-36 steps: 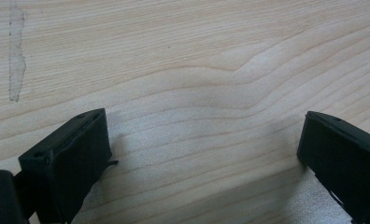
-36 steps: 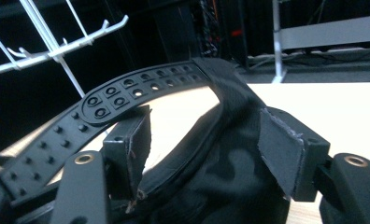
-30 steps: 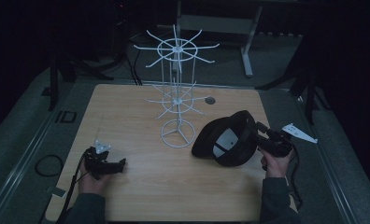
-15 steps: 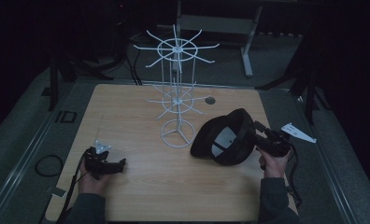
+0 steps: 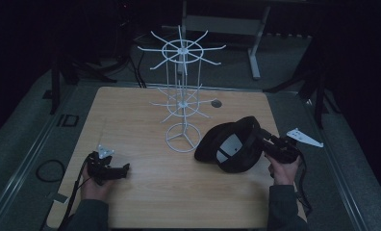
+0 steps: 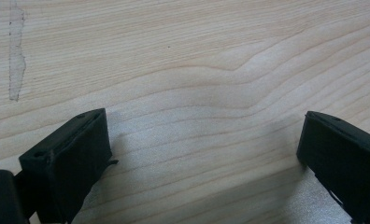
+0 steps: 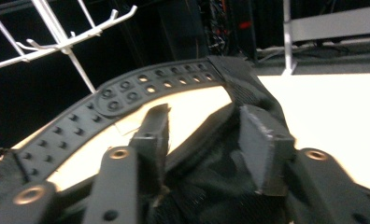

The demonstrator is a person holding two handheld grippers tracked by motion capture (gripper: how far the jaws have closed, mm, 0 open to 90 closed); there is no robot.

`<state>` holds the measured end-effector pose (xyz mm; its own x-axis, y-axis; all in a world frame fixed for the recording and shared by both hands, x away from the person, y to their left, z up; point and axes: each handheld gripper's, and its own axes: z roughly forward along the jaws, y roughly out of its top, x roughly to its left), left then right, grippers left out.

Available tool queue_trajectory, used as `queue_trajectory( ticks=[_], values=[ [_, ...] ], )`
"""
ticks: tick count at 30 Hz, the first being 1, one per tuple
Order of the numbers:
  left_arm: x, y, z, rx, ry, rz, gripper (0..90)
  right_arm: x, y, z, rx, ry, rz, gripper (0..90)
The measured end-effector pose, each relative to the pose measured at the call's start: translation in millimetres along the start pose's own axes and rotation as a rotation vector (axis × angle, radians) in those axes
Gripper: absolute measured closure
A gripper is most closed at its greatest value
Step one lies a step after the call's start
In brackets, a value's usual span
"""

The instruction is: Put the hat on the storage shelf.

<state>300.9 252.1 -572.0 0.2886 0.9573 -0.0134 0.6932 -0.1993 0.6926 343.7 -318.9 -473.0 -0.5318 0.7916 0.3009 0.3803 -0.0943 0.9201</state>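
- 2 grippers in my hands, landmark for everything is the white wire rack [image 5: 181, 103] standing mid-table.
- Black cap [image 5: 229, 147] lies just right of the rack's round base, on the wooden table [image 5: 131, 115], near side, touching or almost touching the base ring; can't tell which.
- Cap's open underside faces me, light label visible inside.
- My right gripper [image 5: 263, 139] sits right of the rack, at the cap's right edge, pointed toward the rack.
- Right jaws have just been closing, cap's back between them. From the right gripper view [image 7: 206, 140], mesh fabric bunched between the 2 jaws, dotted snap strap [image 7: 127, 93] arching just beyond them.
- I read it as pinching the cap's rear edge; both pads look pressed into fabric.
- My left gripper [image 5: 123, 169] is left of the rack and nearer me, well apart from cap and rack.
- Left jaws spread wide, nothing between, in the left gripper view [image 6: 202, 154], bare wood grain under them.
- Left gripper rests low on the tabletop.
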Motion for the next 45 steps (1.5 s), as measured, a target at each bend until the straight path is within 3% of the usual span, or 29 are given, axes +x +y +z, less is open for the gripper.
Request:
queue_trajectory(
  ticks=[1, 8, 15, 26, 45],
  values=[
    [0.0, 0.0, 0.0, 0.000, 0.000, 0.000, 2.9, 0.0, 0.0, 0.0, 0.000, 0.000, 0.000, 57.2],
    [0.0, 0.0, 0.0, 0.000, 0.000, 0.000, 2.9, -1.2, 2.4, -3.2, 0.006, -0.004, 0.035, 88.3],
    [0.0, 0.0, 0.0, 0.000, 0.000, -0.001, 2.9, 6.6, 8.3, -4.3, 0.015, -0.007, 0.033, 90.0],
    [0.0, 0.0, 0.0, 0.000, 0.000, 0.000, 2.9, 15.5, 26.5, -10.6, -0.049, 0.046, 0.078, 90.0],
    [-0.1, 0.0, 0.0, 0.000, -0.001, -0.002, 2.9, 29.7, 58.3, -19.8, -0.112, 0.066, 0.055, 90.0]
  ],
)
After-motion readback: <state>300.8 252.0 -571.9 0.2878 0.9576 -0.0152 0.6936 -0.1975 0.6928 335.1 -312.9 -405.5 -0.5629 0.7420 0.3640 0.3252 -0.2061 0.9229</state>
